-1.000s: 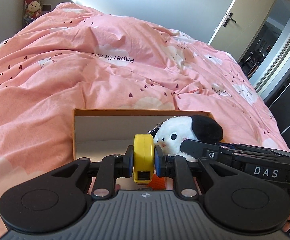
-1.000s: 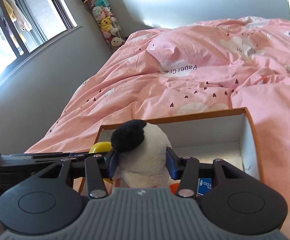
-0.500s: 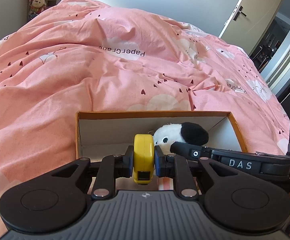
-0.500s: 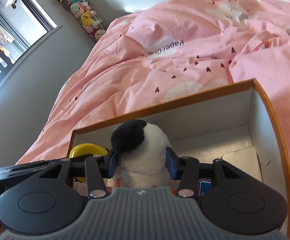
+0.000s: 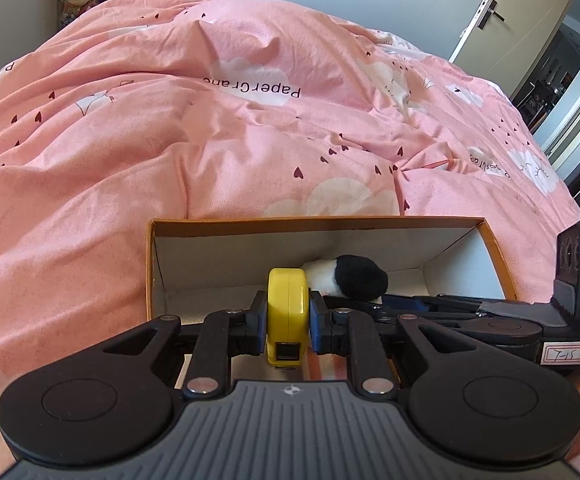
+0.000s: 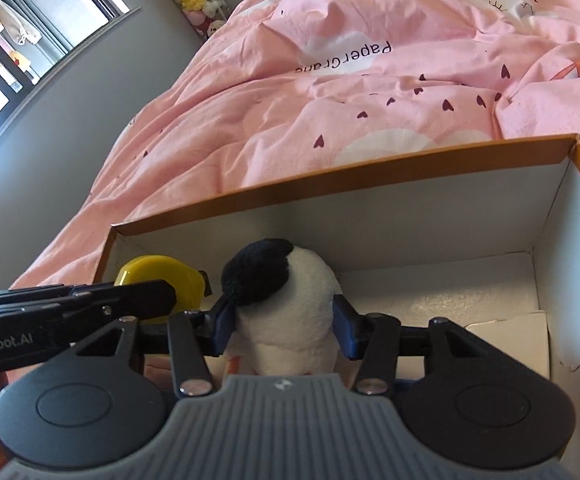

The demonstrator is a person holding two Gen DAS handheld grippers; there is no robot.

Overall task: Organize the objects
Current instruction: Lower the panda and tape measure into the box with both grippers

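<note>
The left gripper [image 5: 288, 322] is clamped on a yellow tape measure [image 5: 288, 312], held on edge between the blue pads, over the near-left part of an open cardboard box [image 5: 152, 264]. The right gripper [image 6: 286, 328] has its jaws opening, with a black-and-white plush toy [image 6: 286, 300] between them; the blue pads sit at the toy's flanks, and whether they press on it cannot be told. The toy is inside the box, left of centre in the right wrist view.

The box has an orange-brown rim and white inner walls, and rests on a pink duvet [image 5: 250, 140]. Its far wall stands behind both held objects. The right half of the box floor [image 6: 450, 292] is open, apart from a pale flat sheet [image 6: 506, 332] lying near the right wall. The two grippers sit close side by side at the left end, the left gripper's finger crossing just in front of the tape measure in the right wrist view.

Legible writing: "PaperCrane" on the duvet, printed upside down; "nRobot.AI" on the left gripper body; a handwritten tag [image 5: 566, 355] on the right gripper, reading about "T-15".
</note>
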